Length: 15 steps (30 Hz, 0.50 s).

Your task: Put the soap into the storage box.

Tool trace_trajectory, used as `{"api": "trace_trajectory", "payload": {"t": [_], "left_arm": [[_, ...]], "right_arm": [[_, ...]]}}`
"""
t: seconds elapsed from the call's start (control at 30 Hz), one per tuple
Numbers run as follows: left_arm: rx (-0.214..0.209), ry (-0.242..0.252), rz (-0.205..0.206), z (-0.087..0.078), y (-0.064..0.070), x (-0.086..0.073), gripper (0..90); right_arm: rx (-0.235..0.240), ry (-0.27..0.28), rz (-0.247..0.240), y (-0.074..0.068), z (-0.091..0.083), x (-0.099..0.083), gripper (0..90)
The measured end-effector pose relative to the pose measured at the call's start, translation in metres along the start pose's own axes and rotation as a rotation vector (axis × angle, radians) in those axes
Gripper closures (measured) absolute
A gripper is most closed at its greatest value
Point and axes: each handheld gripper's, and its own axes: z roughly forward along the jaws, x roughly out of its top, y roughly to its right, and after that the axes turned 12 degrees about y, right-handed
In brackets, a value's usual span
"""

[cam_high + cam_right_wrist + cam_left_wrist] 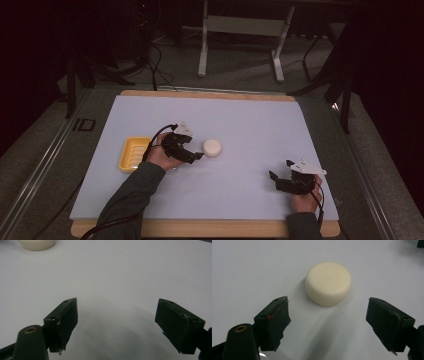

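Observation:
A round cream-white soap bar (212, 148) lies on the pale mat, left of the middle. In the left gripper view the soap bar (328, 283) sits just beyond my left gripper (328, 325), whose jaws stand open and apart from it. In the high view my left gripper (194, 151) points right at the soap from its left side. A yellow soap dish (134, 153) rests behind that hand, at the mat's left. My right gripper (281, 172) is open near the front right, with bare mat between its jaws (116, 325). The soap bar (36, 244) peeks in at that view's top left.
The pale mat (250, 130) covers a wooden table (210, 227) whose edge runs along the front. Table legs and cables stand on the dark floor beyond the far edge. Open mat spreads between the two hands and toward the back.

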Motion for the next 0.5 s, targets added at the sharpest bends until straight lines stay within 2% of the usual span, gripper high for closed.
{"api": "trace_trajectory", "payload": {"t": [0.23, 0.47, 0.5], "left_arm": [[0.013, -0.012, -0.008, 0.009, 0.0, 0.001, 14.9], [0.0, -0.014, -0.016, 0.019, 0.001, 0.003, 11.6], [-0.008, -0.01, -0.03, 0.022, 0.002, 0.003, 11.6]], "right_arm": [[0.001, 0.001, -0.001, 0.0, 0.0, 0.0, 18.2], [0.002, 0.0, -0.002, 0.0, 0.0, 0.0, 18.1], [0.002, 0.0, -0.002, 0.0, 0.0, 0.0, 18.2]]}}
